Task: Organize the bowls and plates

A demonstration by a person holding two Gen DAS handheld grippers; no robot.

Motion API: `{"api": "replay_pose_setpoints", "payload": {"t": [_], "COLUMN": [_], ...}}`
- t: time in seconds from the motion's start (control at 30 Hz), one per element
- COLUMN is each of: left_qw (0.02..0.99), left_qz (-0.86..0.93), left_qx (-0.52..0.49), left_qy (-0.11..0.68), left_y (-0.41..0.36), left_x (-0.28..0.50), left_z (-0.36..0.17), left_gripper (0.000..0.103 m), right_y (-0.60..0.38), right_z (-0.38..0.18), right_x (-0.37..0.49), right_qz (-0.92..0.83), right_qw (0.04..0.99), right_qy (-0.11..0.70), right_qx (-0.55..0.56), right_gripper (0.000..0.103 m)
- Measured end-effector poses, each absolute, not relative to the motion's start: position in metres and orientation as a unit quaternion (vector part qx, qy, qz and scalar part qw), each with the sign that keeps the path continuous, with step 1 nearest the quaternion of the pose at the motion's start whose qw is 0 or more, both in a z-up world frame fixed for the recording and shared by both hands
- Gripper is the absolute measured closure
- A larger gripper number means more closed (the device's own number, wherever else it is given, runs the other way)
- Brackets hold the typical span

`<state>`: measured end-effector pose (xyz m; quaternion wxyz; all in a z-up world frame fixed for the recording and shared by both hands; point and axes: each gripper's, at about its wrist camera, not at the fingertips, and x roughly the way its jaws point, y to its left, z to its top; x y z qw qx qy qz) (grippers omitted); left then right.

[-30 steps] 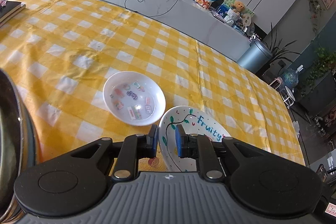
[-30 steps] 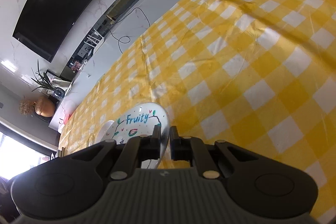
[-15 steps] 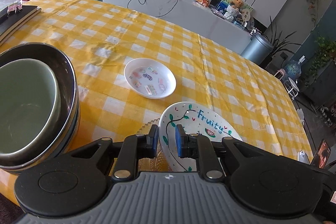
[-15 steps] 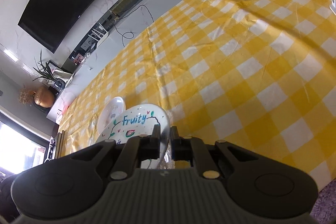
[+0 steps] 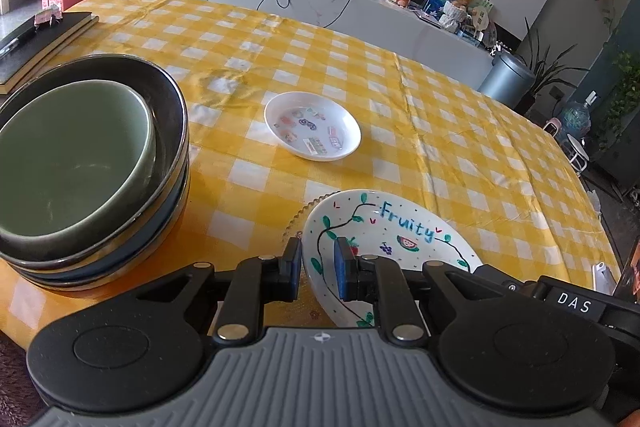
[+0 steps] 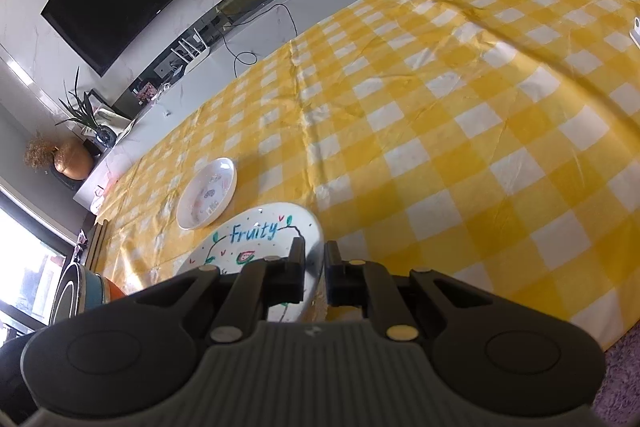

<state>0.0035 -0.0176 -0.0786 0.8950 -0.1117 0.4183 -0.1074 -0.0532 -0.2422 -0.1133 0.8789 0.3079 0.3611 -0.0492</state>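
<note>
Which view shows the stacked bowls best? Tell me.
Left wrist: the stacked bowls sit whole at left, green bowl nested on top. Right wrist shows only an edge-on sliver of the stack at lower left.

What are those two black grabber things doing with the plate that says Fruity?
Both are gripping it. The left gripper and the right gripper each pinch an edge of the Fruity plate, lifted over the yellow checked tablecloth. A small white sticker dish waits nearby, and a green bowl sits inside stacked dark bowls.
</note>
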Motion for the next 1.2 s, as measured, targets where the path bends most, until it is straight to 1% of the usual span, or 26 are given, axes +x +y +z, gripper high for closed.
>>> {"api": "replay_pose_setpoints", "payload": {"t": [0.5, 0.7, 0.77, 0.97, 1.07, 1.2], "left_qw": [0.903, 0.906, 0.907, 0.909, 0.91, 0.913], "left_qz": [-0.094, -0.091, -0.089, -0.085, -0.083, -0.078], "left_qx": [-0.069, -0.051, -0.045, -0.036, -0.03, -0.015], "left_qy": [0.413, 0.41, 0.409, 0.407, 0.404, 0.401], "left_y": [-0.022, -0.026, -0.027, -0.03, -0.031, -0.035], "left_x": [0.001, -0.001, -0.001, -0.002, -0.003, -0.004], "left_z": [-0.089, -0.09, -0.091, -0.091, -0.091, -0.091], "left_gripper": [0.085, 0.085, 0.087, 0.087, 0.087, 0.089], "right_y": [-0.22, -0.209, -0.206, -0.2, -0.197, -0.193], "right_z": [-0.116, -0.116, -0.116, -0.118, -0.12, -0.122], "right_x": [-0.047, -0.046, -0.046, -0.046, -0.045, -0.044], "right_qz": [-0.056, -0.062, -0.063, -0.068, -0.073, -0.075], "right_qw": [0.898, 0.91, 0.912, 0.918, 0.915, 0.917], "right_qy": [0.366, 0.365, 0.364, 0.361, 0.372, 0.368], "right_qx": [0.237, 0.188, 0.177, 0.148, 0.141, 0.132], "right_gripper": [0.094, 0.093, 0.093, 0.093, 0.093, 0.093]}}
